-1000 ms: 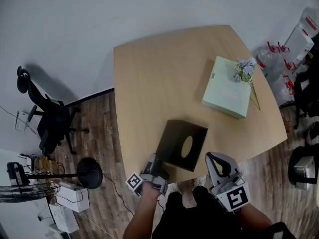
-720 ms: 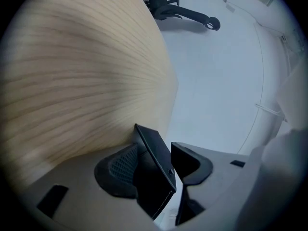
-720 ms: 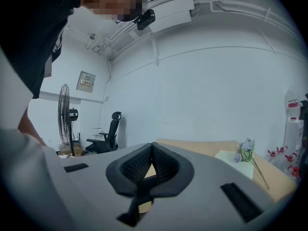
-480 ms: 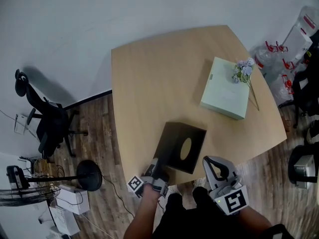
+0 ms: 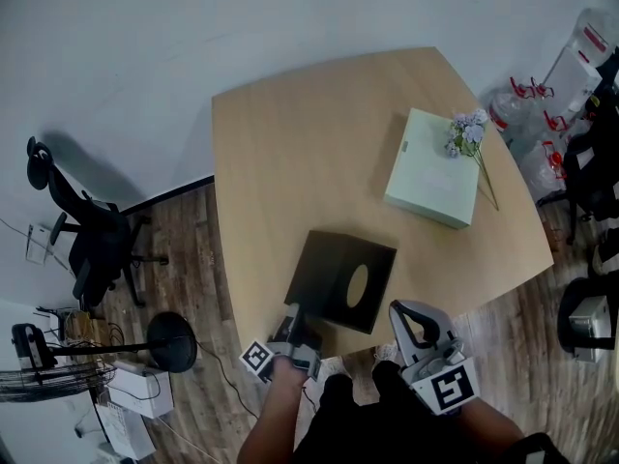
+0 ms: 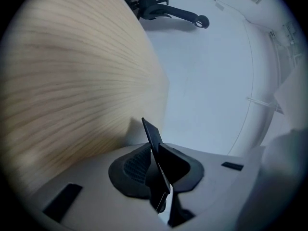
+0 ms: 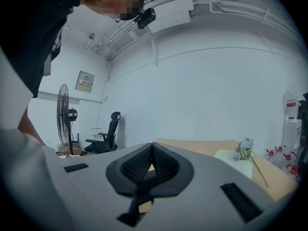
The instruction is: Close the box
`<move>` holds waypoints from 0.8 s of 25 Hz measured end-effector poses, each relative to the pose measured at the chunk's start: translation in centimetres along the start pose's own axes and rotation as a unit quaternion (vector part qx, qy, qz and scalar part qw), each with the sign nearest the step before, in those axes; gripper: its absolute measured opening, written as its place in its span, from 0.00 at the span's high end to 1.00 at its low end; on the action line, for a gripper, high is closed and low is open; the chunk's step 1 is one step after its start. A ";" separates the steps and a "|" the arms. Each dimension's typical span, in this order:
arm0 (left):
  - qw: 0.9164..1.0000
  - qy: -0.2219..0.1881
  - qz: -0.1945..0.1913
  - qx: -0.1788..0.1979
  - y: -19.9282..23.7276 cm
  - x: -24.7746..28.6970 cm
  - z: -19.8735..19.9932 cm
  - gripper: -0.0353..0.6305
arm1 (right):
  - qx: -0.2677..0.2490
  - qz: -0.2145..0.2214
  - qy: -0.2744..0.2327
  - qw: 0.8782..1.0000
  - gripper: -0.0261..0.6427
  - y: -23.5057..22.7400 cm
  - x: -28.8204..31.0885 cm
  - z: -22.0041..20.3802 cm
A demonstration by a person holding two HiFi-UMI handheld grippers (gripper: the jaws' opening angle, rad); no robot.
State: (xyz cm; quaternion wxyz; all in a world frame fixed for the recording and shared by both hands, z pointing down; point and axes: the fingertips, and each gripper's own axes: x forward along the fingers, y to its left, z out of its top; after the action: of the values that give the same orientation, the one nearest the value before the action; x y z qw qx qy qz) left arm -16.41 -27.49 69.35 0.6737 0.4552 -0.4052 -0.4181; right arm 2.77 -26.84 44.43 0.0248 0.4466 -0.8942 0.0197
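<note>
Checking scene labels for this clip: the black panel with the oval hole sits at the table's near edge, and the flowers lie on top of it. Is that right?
Not quite. The head view shows the flowers lying on the pale green box at the table's far right, not on the black panel. The black panel does sit at the near edge.

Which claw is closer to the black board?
Left. The left gripper has just closed on the black board's near corner; the right gripper hangs shut beside it, apart.

Table (image 5: 280, 153) centre open, black box (image 5: 327, 271) near, green box (image 5: 430, 177) — perhaps flower-topped — right
</note>
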 end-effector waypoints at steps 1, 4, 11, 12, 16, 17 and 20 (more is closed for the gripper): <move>1.000 0.002 -0.003 0.012 -0.3 0.0 0.1 0.85 | 0.001 -0.002 -0.002 1.000 0.94 0.0 -0.1 0.1; 0.999 0.008 -0.009 0.048 -1.4 -0.1 0.2 0.87 | 0.000 -0.006 -0.006 1.000 0.94 0.1 -0.3 0.3; 0.988 0.005 -0.011 0.155 -4.2 -0.3 0.0 0.88 | -0.004 -0.011 -0.022 1.000 0.94 0.6 -0.9 1.0; 0.985 0.006 -0.015 0.171 -4.7 -0.4 -0.2 0.88 | -0.004 -0.012 -0.022 1.000 0.94 0.7 -1.1 1.0; 0.972 0.004 -0.024 0.235 -6.7 -0.5 -1.1 0.89 | -0.007 -0.018 -0.027 0.999 0.94 0.9 -1.3 1.2; 0.967 0.000 -0.021 0.255 -7.1 -0.7 -1.4 0.90 | -0.006 -0.021 -0.029 0.999 0.94 1.0 -1.4 1.2; 0.930 -0.007 0.006 0.368 -7.8 -1.3 -1.9 0.90 | -0.005 -0.030 -0.032 0.999 0.94 1.6 -1.9 1.4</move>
State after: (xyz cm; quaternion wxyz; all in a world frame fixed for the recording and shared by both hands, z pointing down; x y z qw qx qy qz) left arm -16.61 -27.61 61.22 0.4583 0.6662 -0.5378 -0.2387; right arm 2.60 -24.46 42.89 -0.0005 0.4735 -0.8808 0.0002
